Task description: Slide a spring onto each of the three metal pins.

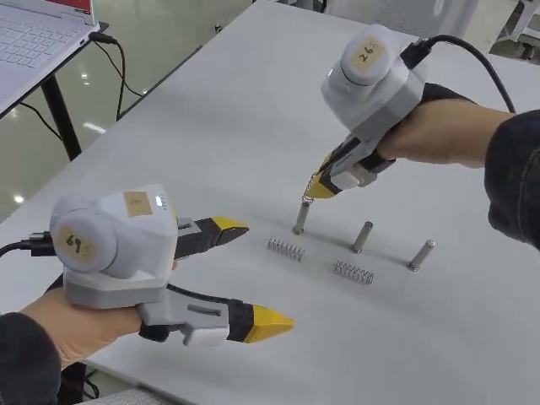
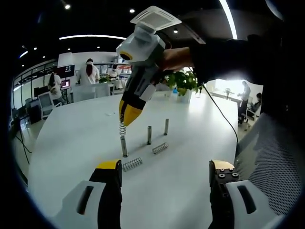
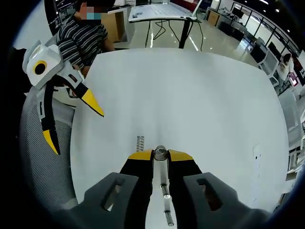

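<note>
Currently right tool [image 1: 317,191] pinching spring [image 2: 122,129] over leftmost pin [image 1: 300,218]; left tool [image 1: 267,272] spread.

Left gripper [image 1: 267,272] hovers low with jaws wide apart; right gripper [image 1: 319,189] points steeply down, pinching a spring [image 2: 122,129].

Three metal pins [image 1: 301,218] [image 1: 363,237] [image 1: 421,255], three springs [image 1: 285,249] [image 1: 353,272] [image 2: 122,130], two tongs [image 1: 263,272] [image 1: 319,191], one laptop [image 1: 34,34]

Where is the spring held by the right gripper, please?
In the left gripper view the held spring hangs from the right gripper, directly over the nearest pin.
</note>
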Demonstrator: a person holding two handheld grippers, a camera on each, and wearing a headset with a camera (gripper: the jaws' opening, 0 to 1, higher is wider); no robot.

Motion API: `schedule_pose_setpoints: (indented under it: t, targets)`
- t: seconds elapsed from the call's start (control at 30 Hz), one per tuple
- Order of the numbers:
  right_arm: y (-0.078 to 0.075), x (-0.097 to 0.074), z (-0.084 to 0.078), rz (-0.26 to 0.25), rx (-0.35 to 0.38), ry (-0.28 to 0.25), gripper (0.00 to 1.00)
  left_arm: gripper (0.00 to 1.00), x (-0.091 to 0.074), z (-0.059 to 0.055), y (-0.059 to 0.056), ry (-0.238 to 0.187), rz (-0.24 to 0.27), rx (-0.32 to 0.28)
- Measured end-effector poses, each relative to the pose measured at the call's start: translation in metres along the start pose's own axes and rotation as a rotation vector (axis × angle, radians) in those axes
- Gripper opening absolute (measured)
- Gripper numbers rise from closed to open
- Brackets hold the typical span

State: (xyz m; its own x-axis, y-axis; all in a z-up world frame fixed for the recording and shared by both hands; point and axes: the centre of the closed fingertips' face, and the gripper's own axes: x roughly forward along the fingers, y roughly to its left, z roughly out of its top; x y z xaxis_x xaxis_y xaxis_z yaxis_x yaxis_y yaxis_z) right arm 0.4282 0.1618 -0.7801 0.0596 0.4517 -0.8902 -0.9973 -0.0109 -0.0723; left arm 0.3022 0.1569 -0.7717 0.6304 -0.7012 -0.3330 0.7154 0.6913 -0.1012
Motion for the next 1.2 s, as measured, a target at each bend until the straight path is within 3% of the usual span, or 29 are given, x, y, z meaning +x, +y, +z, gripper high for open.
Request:
schedule_pose_setpoints:
  t: [0.7, 1.2]
  targets:
    - [0.0, 0.01, -0.002, 0.002, 0.006, 0.035, 0.13, 0.71, -0.003, -0.002, 0.004, 0.001, -0.002, -0.012]
    - [0.001, 0.032, -0.009, 0.002, 0.012, 0.065, 0.13, 0.71, 0.001, -0.001, 0.006, 0.002, -0.002, -0.017]
